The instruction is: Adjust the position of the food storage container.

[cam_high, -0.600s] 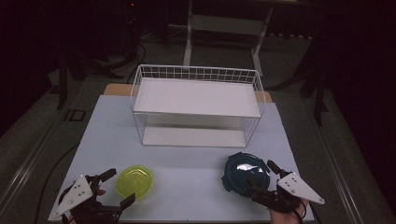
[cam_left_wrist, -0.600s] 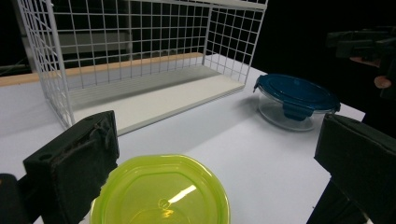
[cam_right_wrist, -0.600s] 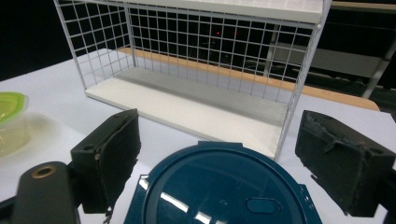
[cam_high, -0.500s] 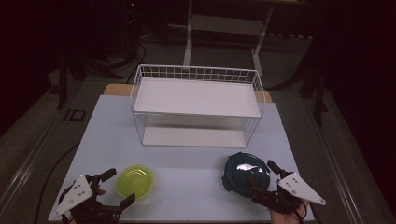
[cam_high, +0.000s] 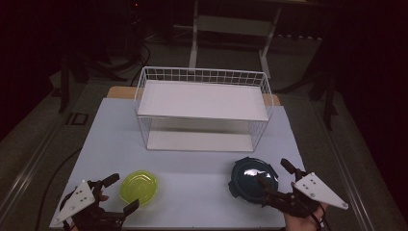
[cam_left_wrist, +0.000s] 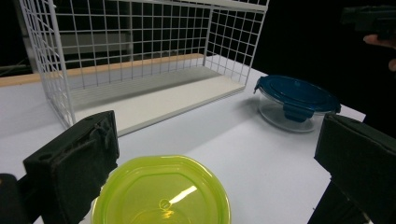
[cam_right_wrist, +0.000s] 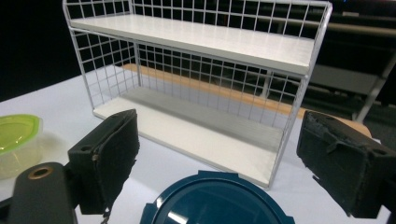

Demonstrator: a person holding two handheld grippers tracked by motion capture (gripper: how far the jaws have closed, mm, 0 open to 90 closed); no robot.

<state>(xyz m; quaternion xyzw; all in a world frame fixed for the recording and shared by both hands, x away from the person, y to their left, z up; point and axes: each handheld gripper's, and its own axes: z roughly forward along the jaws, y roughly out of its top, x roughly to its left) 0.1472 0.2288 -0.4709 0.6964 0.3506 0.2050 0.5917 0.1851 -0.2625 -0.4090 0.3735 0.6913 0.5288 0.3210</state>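
Near the table's front edge, spread jaws flanking the yellow-lidded container (cam_high: 139, 186) and blue-lidded container (cam_high: 253, 177); better centred before pinching.

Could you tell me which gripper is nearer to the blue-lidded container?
The right. The right gripper sits at the blue-lidded container, jaws open on either side of it; the left gripper is across the table by the green container.

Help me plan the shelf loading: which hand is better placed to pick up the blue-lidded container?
Right. The right tongs are open with the blue-lidded container between their jaws, as the right gripper view shows. The left tongs sit open at the green-lidded container, across the table.
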